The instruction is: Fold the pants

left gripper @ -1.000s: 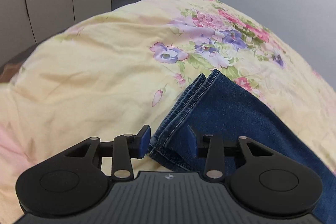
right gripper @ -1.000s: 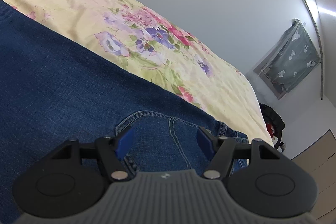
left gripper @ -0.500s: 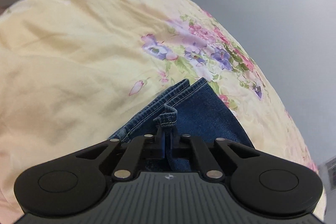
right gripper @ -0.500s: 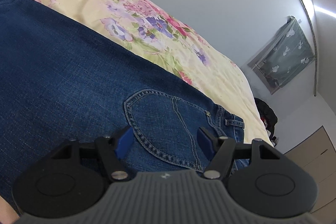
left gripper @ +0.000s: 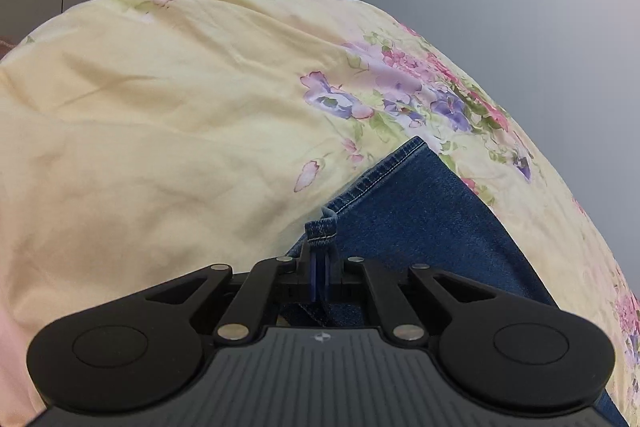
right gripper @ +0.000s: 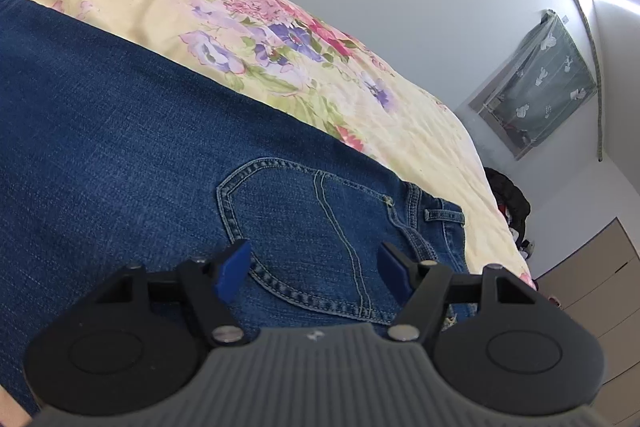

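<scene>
Floral yellow bedding (left gripper: 168, 131) is carrying the pants (right gripper: 120, 131), lying flat along the bed. Denim is handling heavy, limp, non-slip; thick hems and waistband are offering the firmest holds. Left hand-held gripper (left gripper: 319, 267) is pinching the leg hem; right hand-held gripper (right gripper: 314, 269) is hovering, jaws spread, over the back pocket (right gripper: 304, 227). No readable writing is showing.

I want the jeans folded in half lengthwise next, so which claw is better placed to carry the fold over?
Left, probably. The left claw is shut on the jeans' hem, pinching a raised bit of denim. The right claw hangs open over the back pocket, gripping nothing.
</scene>
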`<state>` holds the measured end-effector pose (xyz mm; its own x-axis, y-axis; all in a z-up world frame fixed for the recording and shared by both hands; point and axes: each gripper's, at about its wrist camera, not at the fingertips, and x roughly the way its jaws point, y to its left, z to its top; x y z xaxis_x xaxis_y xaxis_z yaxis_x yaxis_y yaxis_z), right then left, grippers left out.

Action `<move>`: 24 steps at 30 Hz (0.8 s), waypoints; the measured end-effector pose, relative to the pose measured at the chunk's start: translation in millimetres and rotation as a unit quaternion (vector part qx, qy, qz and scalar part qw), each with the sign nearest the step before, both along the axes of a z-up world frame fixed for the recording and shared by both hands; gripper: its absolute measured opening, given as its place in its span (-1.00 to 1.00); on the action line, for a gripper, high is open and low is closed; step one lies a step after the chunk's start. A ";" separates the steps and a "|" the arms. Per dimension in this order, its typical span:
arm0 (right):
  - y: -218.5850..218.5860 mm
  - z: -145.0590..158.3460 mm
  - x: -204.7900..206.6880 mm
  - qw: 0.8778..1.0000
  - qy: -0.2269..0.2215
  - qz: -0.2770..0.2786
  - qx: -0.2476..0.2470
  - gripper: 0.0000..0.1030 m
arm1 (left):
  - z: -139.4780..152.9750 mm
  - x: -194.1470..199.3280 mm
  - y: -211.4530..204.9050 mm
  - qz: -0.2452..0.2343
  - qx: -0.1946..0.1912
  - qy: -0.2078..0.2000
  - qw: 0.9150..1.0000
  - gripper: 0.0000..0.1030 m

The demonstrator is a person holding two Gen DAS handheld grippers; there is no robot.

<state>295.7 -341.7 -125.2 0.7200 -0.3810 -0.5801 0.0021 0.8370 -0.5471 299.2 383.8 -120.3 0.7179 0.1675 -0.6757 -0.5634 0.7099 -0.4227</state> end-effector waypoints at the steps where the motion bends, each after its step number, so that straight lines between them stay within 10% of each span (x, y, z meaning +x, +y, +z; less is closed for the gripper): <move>1: -1.5 1.9 -1.3 1.000 -0.002 -0.001 0.002 0.27 | 1.6 -1.9 0.3 0.002 -0.003 -0.004 1.000 -0.92; 13: -27.8 7.1 -7.3 0.995 0.002 -0.064 0.077 0.28 | -0.7 -3.4 -2.0 0.006 0.005 0.032 0.999 -0.72; 15: -27.2 15.8 -11.2 0.993 -0.004 -0.068 0.093 0.28 | 8.0 -3.4 -6.3 -0.002 0.021 0.038 0.999 -0.61; 17: -26.5 27.4 -17.6 0.990 -0.008 -0.077 0.121 0.28 | 19.5 -8.4 -12.4 -0.007 0.046 0.045 0.998 -0.07; 24: -21.0 49.8 -61.4 0.968 0.015 -0.098 0.232 0.07 | 55.5 -26.4 -56.1 -0.077 0.144 0.042 0.986 -0.01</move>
<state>234.3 -362.7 -75.4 0.6407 -0.2025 -0.7406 0.1759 0.9777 -0.1152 272.8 327.7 -64.8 0.6929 0.2554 -0.6743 -0.4647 0.8732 -0.1467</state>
